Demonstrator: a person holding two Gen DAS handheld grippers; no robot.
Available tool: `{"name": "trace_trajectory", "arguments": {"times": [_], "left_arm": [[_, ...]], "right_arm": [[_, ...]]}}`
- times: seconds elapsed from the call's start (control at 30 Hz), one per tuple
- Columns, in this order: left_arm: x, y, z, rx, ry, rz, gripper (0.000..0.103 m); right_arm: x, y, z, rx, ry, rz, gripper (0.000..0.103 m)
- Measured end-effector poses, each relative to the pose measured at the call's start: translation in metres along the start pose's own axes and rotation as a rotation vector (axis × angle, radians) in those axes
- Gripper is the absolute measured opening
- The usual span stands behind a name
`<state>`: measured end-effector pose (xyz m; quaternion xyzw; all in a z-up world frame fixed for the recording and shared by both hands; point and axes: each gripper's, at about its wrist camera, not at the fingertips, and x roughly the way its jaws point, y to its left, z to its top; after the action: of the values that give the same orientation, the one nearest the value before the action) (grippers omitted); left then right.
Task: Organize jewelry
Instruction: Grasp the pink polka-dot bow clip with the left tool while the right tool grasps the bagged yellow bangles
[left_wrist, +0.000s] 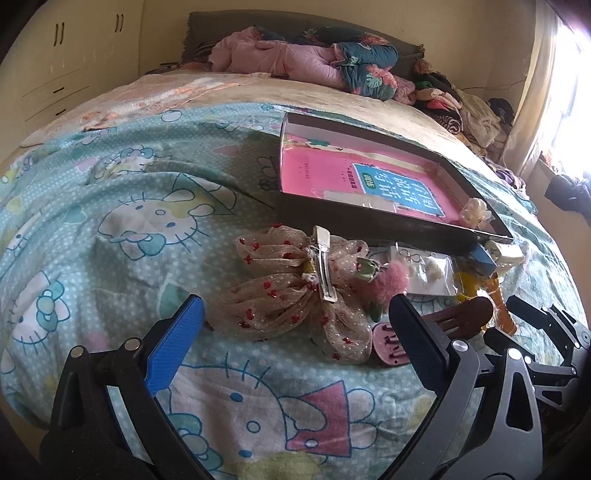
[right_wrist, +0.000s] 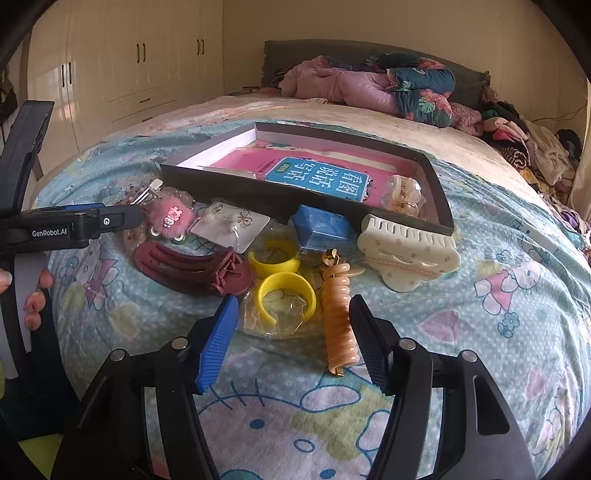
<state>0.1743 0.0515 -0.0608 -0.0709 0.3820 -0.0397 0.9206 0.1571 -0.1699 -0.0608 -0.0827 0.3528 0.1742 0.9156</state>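
Observation:
A black shallow box (left_wrist: 369, 221) (right_wrist: 258, 195) with a pink book inside lies on the bed; a cream hair claw (right_wrist: 402, 194) sits in its near corner. In front lie a beige mesh bow clip (left_wrist: 291, 295), a pink fluffy clip (right_wrist: 168, 216), an earring packet (right_wrist: 231, 223), a maroon hair claw (right_wrist: 192, 267), two yellow cuffs in a bag (right_wrist: 284, 291), an orange spiral hair tie (right_wrist: 338, 317), a blue box (right_wrist: 321, 225) and a white claw clip (right_wrist: 406, 254). My left gripper (left_wrist: 295, 332) is open just before the bow. My right gripper (right_wrist: 293, 332) is open around the bag and the spiral tie.
The Hello Kitty bedsheet (left_wrist: 110, 221) covers the bed. Folded quilts (right_wrist: 369, 85) and a clothes pile (right_wrist: 524, 144) lie at the far end. Cream wardrobes (right_wrist: 129, 74) stand to the left. The left gripper body (right_wrist: 55, 225) shows at the right wrist view's left edge.

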Motion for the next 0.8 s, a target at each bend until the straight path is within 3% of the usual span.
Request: {"name": "trace_trajectory", "arguments": {"times": [0.07, 0.13, 0.23, 0.4, 0.47, 0.5, 0.53, 0.6, 0.8], "left_arm": [[0.002, 0.005, 0.002, -0.008, 0.004, 0.007, 0.089], [0.005, 0.010, 0.004, -0.020, 0.016, 0.008, 0.077], [0.012, 0.015, 0.006, -0.036, 0.037, -0.003, 0.067], [0.018, 0.012, 0.010, -0.025, 0.042, -0.032, 0.056], [0.021, 0.011, 0.012, -0.025, 0.046, -0.048, 0.046], [0.022, 0.012, 0.013, -0.026, 0.048, -0.063, 0.034], [0.023, 0.012, 0.013, -0.030, 0.049, -0.072, 0.022], [0.022, 0.013, 0.012, -0.031, 0.050, -0.095, 0.015], [0.007, 0.015, 0.008, -0.028, 0.018, -0.114, 0.010]], "right_arm": [[0.003, 0.002, 0.001, -0.006, 0.000, -0.003, 0.060], [0.006, 0.003, 0.002, -0.016, -0.003, -0.005, 0.060], [0.011, 0.006, 0.004, -0.030, 0.001, -0.013, 0.062], [0.017, 0.007, 0.005, -0.036, 0.007, -0.020, 0.062], [0.018, 0.007, 0.005, -0.037, 0.005, -0.023, 0.060], [0.017, 0.007, 0.005, -0.037, -0.001, -0.021, 0.059], [0.016, 0.007, 0.005, -0.038, -0.006, -0.015, 0.057], [0.011, 0.008, 0.005, -0.046, -0.024, 0.022, 0.036], [0.006, 0.012, 0.000, -0.047, -0.006, 0.048, 0.036]]}}
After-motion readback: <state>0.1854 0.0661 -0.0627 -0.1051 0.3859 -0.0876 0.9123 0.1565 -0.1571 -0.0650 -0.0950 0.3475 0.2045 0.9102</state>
